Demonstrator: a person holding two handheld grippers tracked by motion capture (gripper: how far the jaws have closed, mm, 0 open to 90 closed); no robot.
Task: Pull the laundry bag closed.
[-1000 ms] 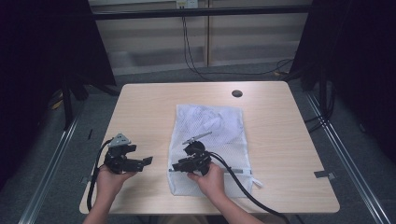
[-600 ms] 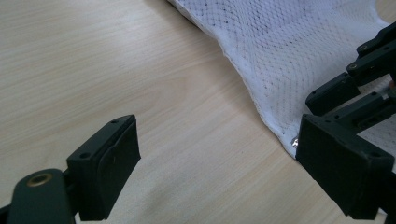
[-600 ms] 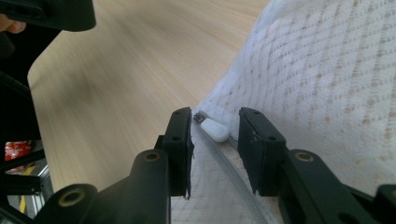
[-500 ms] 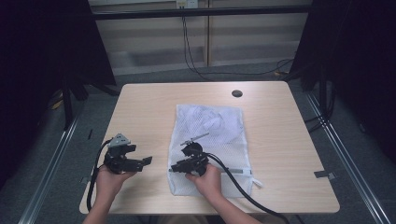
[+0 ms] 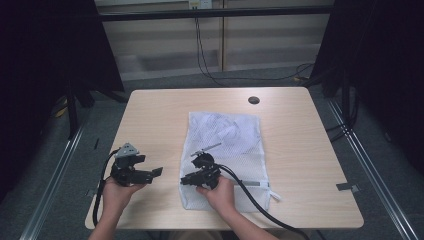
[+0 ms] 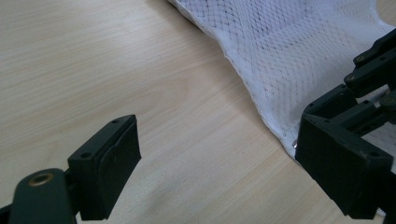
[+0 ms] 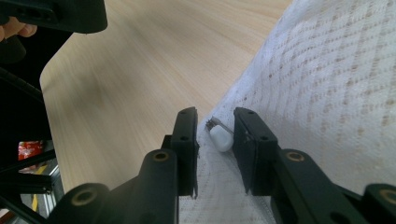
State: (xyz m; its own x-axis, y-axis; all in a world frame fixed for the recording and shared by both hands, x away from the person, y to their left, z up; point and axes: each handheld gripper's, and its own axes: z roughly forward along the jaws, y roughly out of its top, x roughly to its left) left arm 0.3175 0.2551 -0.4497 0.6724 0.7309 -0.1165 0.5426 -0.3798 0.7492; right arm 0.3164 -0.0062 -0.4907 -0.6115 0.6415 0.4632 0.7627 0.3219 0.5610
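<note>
Floor in grey runs down the far left of the high view, where a metal rail (image 5: 52,185) slants beside the table and dark curtains close off that side of the room. Your left gripper (image 5: 131,169) sits over the near-left part of the pale wood table (image 5: 155,115), held in your left hand (image 5: 116,194); in the left gripper view its jaws stand wide apart over bare wood, with nothing between them. Just to its right lies the white mesh bag (image 5: 227,137), flat on the middle of the table, its long side running away from you. Your right gripper (image 5: 192,178) rests at the bag's near-left edge, its thick black cable (image 5: 260,202) trailing across the mesh toward you. In the right gripper view the jaws are narrowly parted, and the small white zipper pull (image 7: 220,136) sits in the gap between them, not yet pinched. Farther back and right, a dark round grommet (image 5: 254,100) is set into the tabletop near its far edge. Beyond it, cables hang down a light panelled wall (image 5: 210,40), and another rail (image 5: 375,170) and black drapes border the right side.
</note>
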